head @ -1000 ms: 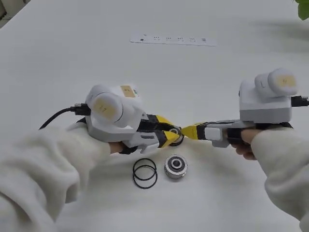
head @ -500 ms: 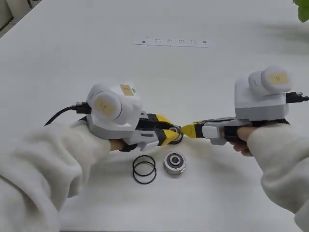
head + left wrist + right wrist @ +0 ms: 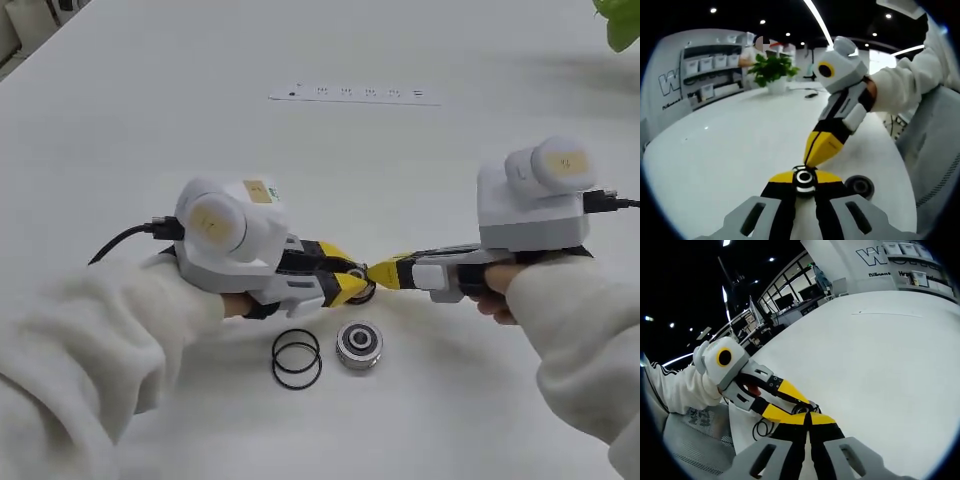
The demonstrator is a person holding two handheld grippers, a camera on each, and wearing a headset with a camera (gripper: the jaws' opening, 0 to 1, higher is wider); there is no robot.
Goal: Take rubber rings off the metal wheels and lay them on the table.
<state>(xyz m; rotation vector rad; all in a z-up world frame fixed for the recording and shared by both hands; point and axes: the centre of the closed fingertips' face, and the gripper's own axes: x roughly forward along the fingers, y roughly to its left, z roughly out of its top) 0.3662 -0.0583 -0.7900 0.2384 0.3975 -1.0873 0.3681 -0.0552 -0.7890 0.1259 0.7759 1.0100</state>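
We're over a wide white table (image 3: 450, 120), with a power strip (image 3: 355, 93) lying far back and a plant (image 3: 622, 18) peeking in at the corner. Down in the middle, the left gripper (image 3: 352, 284) has its jaws clamped on a metal wheel (image 3: 804, 178), held up just above the tabletop. The right gripper (image 3: 381, 273) meets it nose to nose, yellow tips pressed together right at the wheel's rim. Whether it has rubber caught between them, we can't tell. Just below the pair, two loose rubber rings (image 3: 297, 358) lie overlapping on the table, with a second wheel (image 3: 359, 342) just beside them.

So by our reading we're mid-peel. To do it well, we want the left clamp rock steady on the wheel's faces, leaving the rim free. The right tips should bite only the rubber, lift it out of its groove, then roll it off sideways rather than yank. Pull too hard and the wheel could twist out of the clamp.
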